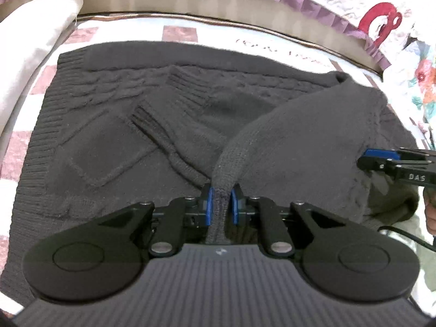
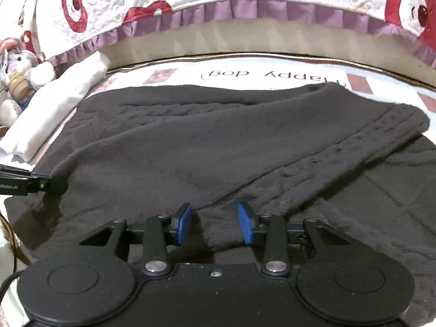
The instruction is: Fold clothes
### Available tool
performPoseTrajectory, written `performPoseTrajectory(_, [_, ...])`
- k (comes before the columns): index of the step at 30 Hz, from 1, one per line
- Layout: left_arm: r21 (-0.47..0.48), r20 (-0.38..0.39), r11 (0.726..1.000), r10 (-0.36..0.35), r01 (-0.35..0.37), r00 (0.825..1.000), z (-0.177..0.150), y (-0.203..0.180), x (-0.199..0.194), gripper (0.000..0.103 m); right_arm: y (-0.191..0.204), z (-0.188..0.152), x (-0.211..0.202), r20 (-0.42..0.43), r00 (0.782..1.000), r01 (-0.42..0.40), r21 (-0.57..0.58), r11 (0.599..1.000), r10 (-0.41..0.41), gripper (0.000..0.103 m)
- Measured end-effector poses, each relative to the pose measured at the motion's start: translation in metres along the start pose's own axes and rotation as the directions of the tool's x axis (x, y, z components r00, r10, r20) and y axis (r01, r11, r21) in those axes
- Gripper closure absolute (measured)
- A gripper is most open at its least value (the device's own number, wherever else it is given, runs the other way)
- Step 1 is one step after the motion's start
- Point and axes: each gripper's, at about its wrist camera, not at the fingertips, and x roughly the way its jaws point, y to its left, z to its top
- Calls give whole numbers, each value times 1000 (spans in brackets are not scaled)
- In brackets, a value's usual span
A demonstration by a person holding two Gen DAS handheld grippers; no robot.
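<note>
One white folded cloth (image 2: 54, 109) lies at the far left, beside one dark knitted sweater (image 1: 114, 125) spread over the checked bedcover (image 1: 177, 33). The left gripper (image 1: 221, 203) pinches a raised sweater fold between narrow blue pads. The right gripper (image 2: 214, 223) hovers just above the sweater, fingers wide apart, holding nothing.

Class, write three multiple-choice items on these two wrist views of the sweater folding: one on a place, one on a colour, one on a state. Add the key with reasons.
1. Where does the folded white cloth lie?
A. left of the sweater
B. on top of the sweater
C. in the right tool

2. What colour is the sweater?
A. red
B. dark grey
C. white

3. How is the left tool?
A. wide open, holding nothing
B. shut on the sweater's sleeve
C. out of view

Key: 1 A, it lies past the sweater's left edge; 2 B, the knit is dark grey; 3 B, its blue pads pinch the sleeve.
</note>
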Motion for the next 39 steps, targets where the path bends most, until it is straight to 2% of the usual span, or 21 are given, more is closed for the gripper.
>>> performPoseTrajectory(2, [-17,28,999,-28,28,999,2,2,-13,93,-5,3,-5,15,1000,14,17,1000,-14,61])
performPoseTrajectory(4, [-55,53,996,-66,69,996,3,9,-24,93,-18,9,-11,44,999,-2,85,996,-2,53])
performPoseTrajectory(6, [-68,48,996,-49,52,998,3,13,-22,92,-27,14,-12,54,998,34,114,993,-40,50])
performPoseTrajectory(7, [-65,29,998,-23,25,999,3,12,-15,91,-32,14,-12,48,996,72,108,991,-78,50])
performPoseTrajectory(9, [5,-8,999,47,-47,999,0,5,1,90,-35,11,-8,23,988,152,61,987,-153,50])
performPoseTrajectory(11, [103,-2,989,104,-104,995,-4,-9,7,90,-36,3,-4,0,979,205,7,979,-205,50])
performPoseTrajectory(12, [142,11,982,124,-124,992,-6,-16,8,92,-38,0,-3,-1,978,209,17,978,-209,50])
performPoseTrajectory(14, [144,44,984,103,-109,994,-4,-20,0,95,-47,-2,-4,13,984,177,93,980,-179,49])
performPoseTrajectory(16, [98,92,991,80,-89,993,1,-12,-14,98,-60,2,-8,39,991,117,189,975,-127,47])
performPoseTrajectory(18, [5,124,997,81,-83,989,6,7,-24,103,-73,9,-8,51,989,122,233,965,-138,47])
performPoseTrajectory(20, [-46,97,986,163,-159,982,7,23,-21,103,-83,13,-4,34,976,203,224,953,-216,46])
performPoseTrajectory(21, [-20,62,980,200,-199,978,5,24,-13,103,-88,15,-1,9,961,269,205,941,-277,46])
performPoseTrajectory(22, [2,32,980,200,-200,979,1,24,-5,103,-94,16,3,-9,948,314,199,928,-319,45])
performPoseTrajectory(24, [-19,-38,989,147,-147,988,-4,23,8,103,-110,16,6,-23,935,351,226,909,-355,45])
performPoseTrajectory(26, [-75,-41,993,89,-92,995,-1,25,7,99,-133,17,0,15,955,272,352,896,-296,45])
performPoseTrajectory(29, [-171,10,985,-7,8,1000,5,36,-8,92,-164,19,-9,81,975,136,520,843,-207,45])
performPoseTrajectory(31, [-254,50,964,-75,85,996,7,49,-20,71,-175,21,-10,96,982,76,578,813,-160,45])
performPoseTrajectory(33, [-293,68,946,-126,141,990,6,55,-25,57,-173,25,-7,74,985,89,555,827,-156,45])
performPoseTrajectory(34, [-295,51,942,-149,158,987,6,55,-22,52,-170,27,-5,61,985,106,529,842,-162,45])
performPoseTrajectory(36, [-300,14,937,-185,181,983,3,52,-14,52,-161,29,0,39,983,141,466,873,-179,45])
performPoseTrajectory(39, [-220,-60,967,-143,126,988,0,36,6,45,-150,32,5,22,981,168,391,905,-192,45])
